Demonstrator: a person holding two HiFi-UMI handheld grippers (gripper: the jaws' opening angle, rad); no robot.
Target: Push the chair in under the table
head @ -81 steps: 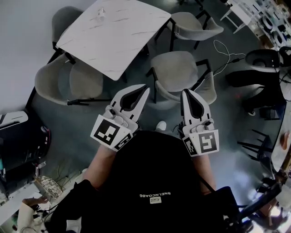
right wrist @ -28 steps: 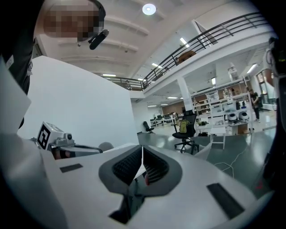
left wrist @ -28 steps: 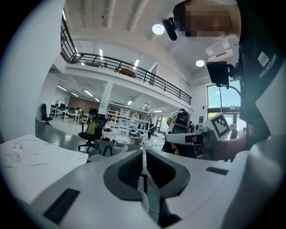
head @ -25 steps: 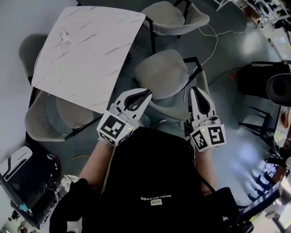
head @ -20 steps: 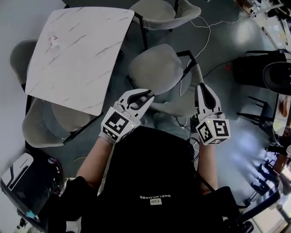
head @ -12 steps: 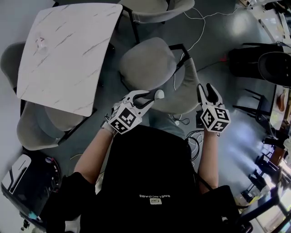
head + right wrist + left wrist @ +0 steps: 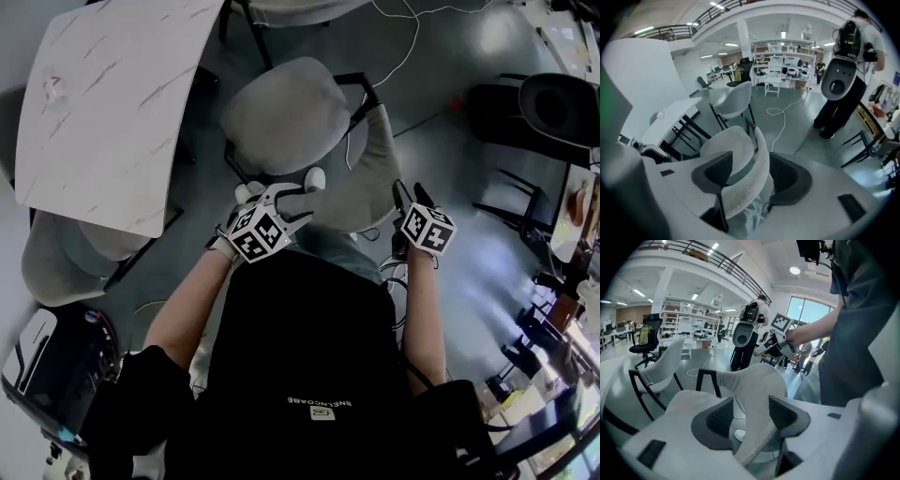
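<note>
Both grippers have closed the gap to the chair (image 7: 281, 112): half a second ago they hung just short of its backrest, and now each one straddles the rim. The chair stands pulled out from the near corner of the marble worktop (image 7: 94, 112). Its grey seat lies wholly clear of the top, and its curved backrest (image 7: 361, 183) is turned toward the person.

The left gripper (image 7: 286, 195) sits over the left end of that rim. Its own view shows the jaws spread wide, with the padded edge running up between them and a gap left on one side, so it brackets the rim and does not pinch it. The right gripper (image 7: 403, 192) is set the same way on the right end, wide open with the backrest between its pads.

One gripper at each end looks like a way to keep the chair square while it is shoved, and loose jaws suffice for a push. The push itself seems not yet begun.

A white shoe (image 7: 316, 178) shows just behind the seat. Another grey chair (image 7: 66, 267) sits tucked under the worktop's near edge, and a pale cable (image 7: 412, 33) trails over the floor beyond.
</note>
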